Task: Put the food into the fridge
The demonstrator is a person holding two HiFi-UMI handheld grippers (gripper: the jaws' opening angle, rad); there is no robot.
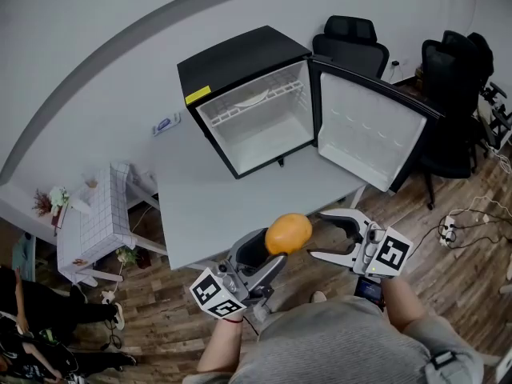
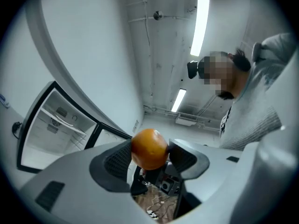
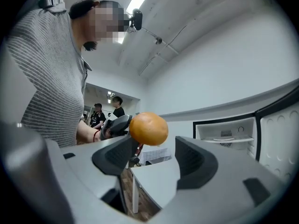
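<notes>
L gripper (image 1: 272,254) is clamped on the orange (image 1: 289,234), pads pressing both sides, holding it up in the air at the near edge of the surface (image 1: 216,206), well short of the fridge (image 1: 240,62). R gripper (image 1: 334,237) is just beside it w/ jaws wide apart, gripping nothing; the orange sits near one jaw tip, not between the pads. Fridge stands at the back of the surface, door (image 1: 364,130) swung open to the right.
</notes>
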